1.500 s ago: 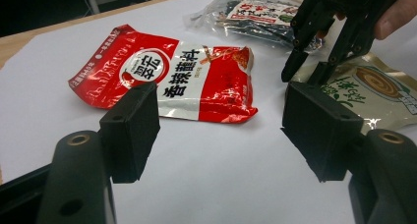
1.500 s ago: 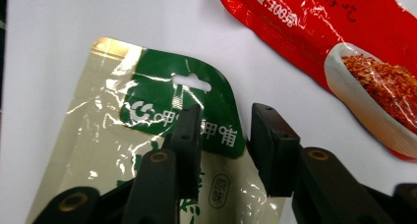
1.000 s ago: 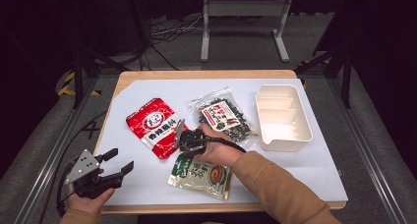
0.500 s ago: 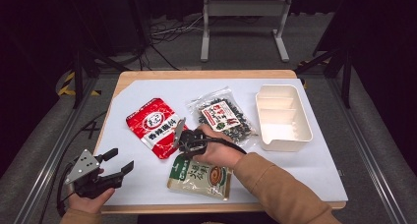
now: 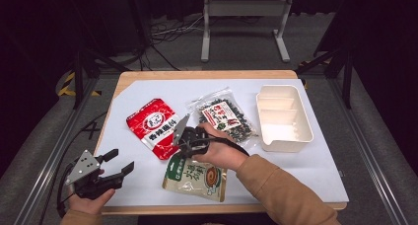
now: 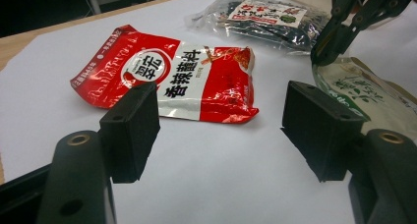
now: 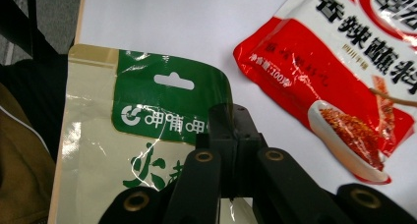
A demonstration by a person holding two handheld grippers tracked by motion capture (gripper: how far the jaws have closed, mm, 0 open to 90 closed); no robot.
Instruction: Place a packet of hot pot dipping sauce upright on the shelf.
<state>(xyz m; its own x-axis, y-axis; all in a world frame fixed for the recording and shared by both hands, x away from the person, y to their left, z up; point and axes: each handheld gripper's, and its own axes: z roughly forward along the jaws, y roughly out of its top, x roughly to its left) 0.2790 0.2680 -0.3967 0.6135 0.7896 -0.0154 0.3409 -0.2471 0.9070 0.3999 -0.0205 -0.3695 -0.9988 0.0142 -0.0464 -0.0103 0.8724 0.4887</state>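
At the near left corner of the table (image 5: 315,180), the left gripper (image 5: 121,167) is held low in the person's left hand (image 5: 88,203), its jaws spread wide with nothing between them. It points right and a little far, toward the red packet (image 5: 154,127), which lies flat just ahead with its long axis slanting from far left to near right. Bare white tabletop separates the two, so there is room to slide in there.

Right of the red packet, near the middle of the table, the right gripper (image 5: 190,145) is brought down on the top edge of the green and tan pouch (image 5: 197,174). In the right gripper view its jaws are pressed together at the pouch's green header, just below the hang hole; whether they truly pinch the pouch or only press on it I cannot tell for sure, but they look closed on it. The pouch lies near the front edge, its long axis running near to far, directly under the right hand, so that hand is plainly the closer one.

Farther right, the dark snack bag (image 5: 226,117) lies just beside the white tray (image 5: 300,136), which sits toward the right edge with open compartments. The likely path from pouch to tray crosses near the snack bag; the near right of the table is free.
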